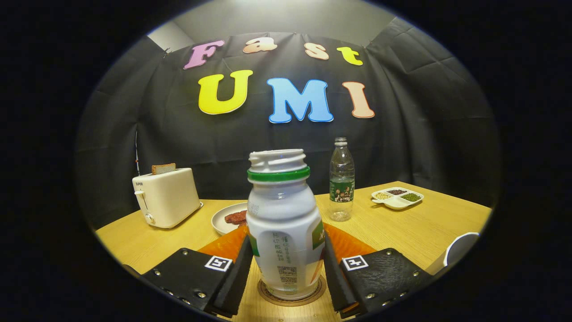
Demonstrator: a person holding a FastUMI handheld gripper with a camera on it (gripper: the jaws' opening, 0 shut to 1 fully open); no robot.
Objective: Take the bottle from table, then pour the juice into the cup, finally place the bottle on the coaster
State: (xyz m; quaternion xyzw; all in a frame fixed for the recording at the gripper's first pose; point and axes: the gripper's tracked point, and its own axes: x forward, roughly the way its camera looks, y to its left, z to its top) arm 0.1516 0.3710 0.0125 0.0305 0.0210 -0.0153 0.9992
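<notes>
Two fingers: your gripper [286,273] flanks the bottle [285,232], pads [239,273] against its sides.
Bottle: upright on the coaster [292,298].

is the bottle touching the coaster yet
Touching. In the gripper view the bottle stands upright with its base flat on the round coaster, no gap under it, while the gripper fingers flank its sides.
</notes>
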